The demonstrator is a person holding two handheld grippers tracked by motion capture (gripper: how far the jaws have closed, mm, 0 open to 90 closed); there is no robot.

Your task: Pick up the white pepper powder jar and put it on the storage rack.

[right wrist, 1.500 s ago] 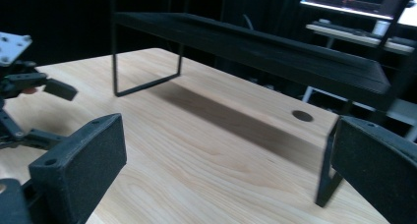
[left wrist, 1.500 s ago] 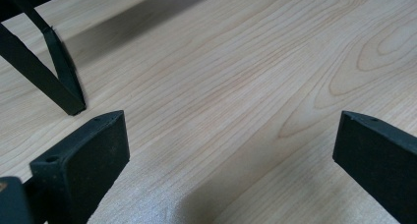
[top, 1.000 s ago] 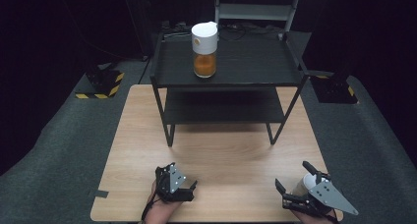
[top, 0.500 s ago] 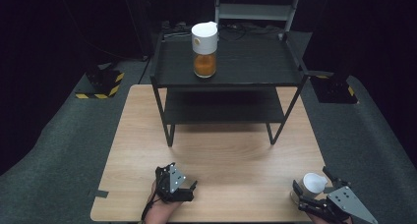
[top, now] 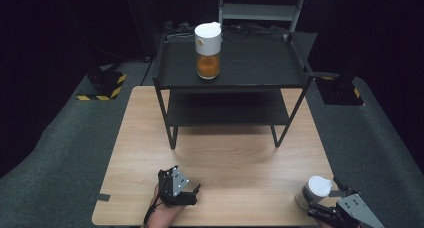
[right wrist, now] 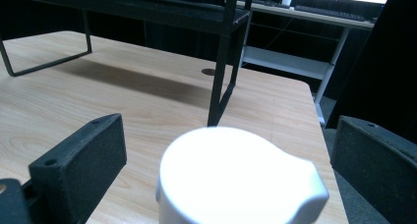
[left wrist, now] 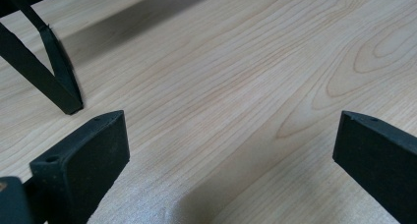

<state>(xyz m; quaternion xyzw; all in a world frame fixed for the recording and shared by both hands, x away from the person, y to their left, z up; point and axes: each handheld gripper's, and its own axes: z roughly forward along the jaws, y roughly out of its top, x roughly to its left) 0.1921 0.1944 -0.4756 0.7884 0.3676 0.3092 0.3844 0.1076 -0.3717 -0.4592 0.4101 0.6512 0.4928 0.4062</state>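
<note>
A small container with a white lid (top: 316,188) stands on the wooden table (top: 240,158) near its front right corner. My right gripper (top: 325,202) is open around it; in the right gripper view the white lid (right wrist: 236,175) sits between the wide-apart jaws of the right gripper (right wrist: 228,130) and touches neither pad. My left gripper (top: 181,184) rests near the front edge, left of centre, held by a hand. In its own view the left gripper (left wrist: 231,126) is open over bare wood. A jar with a white lid and orange contents (top: 207,50) stands on the top shelf.
A black two-tier metal shelf rack (top: 240,68) stands across the back half of the table; one of its legs (left wrist: 59,81) is close ahead of the left gripper. Grey carpet surrounds the table. A desk (right wrist: 314,17) is beyond the far edge.
My right gripper has drawn back toward the front right corner of the table. The white-lidded container stays at about the same spot. The left gripper has not moved.
</note>
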